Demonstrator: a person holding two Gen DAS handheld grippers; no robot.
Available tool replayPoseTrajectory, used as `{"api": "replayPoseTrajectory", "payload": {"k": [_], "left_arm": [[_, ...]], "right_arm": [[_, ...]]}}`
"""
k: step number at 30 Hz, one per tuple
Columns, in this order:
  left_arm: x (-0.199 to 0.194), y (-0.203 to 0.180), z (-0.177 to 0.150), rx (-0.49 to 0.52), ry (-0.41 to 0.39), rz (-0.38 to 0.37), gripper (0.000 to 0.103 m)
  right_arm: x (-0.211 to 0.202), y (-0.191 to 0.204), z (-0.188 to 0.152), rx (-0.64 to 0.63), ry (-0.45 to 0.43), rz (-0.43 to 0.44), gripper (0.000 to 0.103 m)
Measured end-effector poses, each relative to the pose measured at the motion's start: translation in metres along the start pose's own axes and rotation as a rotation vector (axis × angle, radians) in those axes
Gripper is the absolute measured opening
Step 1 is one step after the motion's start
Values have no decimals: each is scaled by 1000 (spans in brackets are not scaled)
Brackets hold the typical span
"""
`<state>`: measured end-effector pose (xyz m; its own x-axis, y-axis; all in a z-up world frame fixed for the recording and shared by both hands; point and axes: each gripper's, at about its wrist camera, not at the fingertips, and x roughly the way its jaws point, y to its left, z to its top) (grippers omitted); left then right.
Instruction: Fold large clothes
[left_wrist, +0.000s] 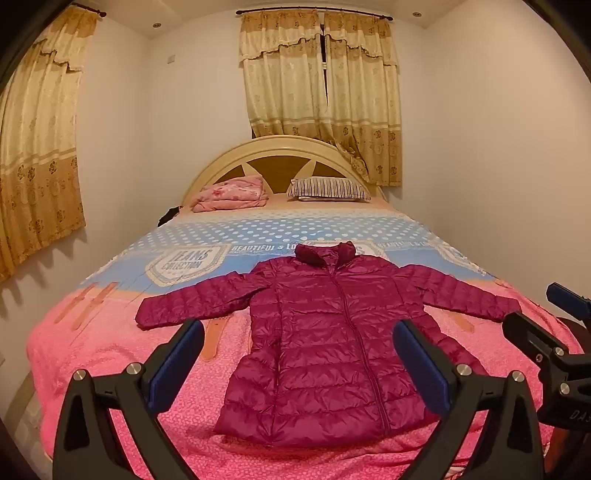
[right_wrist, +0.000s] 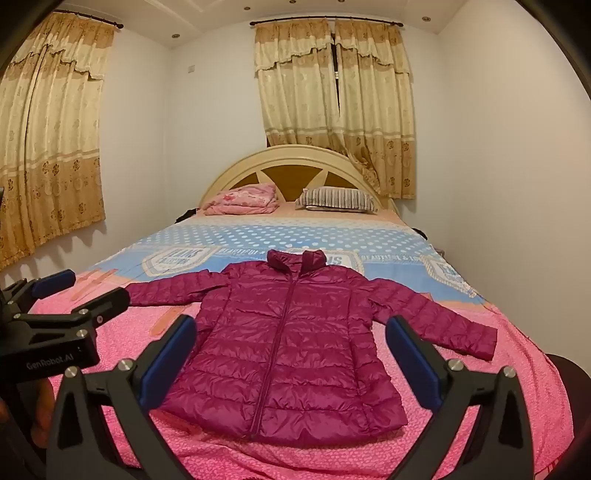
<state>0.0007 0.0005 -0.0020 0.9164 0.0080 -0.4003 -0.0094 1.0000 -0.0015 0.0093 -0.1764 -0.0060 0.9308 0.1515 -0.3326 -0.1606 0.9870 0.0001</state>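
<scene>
The magenta puffer jacket (left_wrist: 328, 343) lies flat, zipped, front up on the pink end of the bed (left_wrist: 92, 350), collar toward the headboard (left_wrist: 280, 151) and hem toward the grippers, so its long axis runs straight away from them, with both sleeves spread sideways. The left gripper (left_wrist: 299, 354) and right gripper (right_wrist: 291, 350) hover short of the hem, fingers spread wide and holding nothing. Judging by the views, each gripper is nearer the sleeve on its own side of the jacket. Beyond the collar the bedspread reads "JEANS COLLECTION" and "BEAUTIFUL"; the left gripper's body shows "GenRobot.AI".
</scene>
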Motion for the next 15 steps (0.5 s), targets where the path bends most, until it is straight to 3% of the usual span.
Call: {"api": "replayPoseTrajectory", "payload": {"k": [7,15], "left_arm": [[5,9,-2,-10,24,19,102],[3,5,-1,-8,-2,9,102]], "right_arm": [[0,0,0,-8,-3,-9,103],[3,1,-2,-3,10,6,103]]}}
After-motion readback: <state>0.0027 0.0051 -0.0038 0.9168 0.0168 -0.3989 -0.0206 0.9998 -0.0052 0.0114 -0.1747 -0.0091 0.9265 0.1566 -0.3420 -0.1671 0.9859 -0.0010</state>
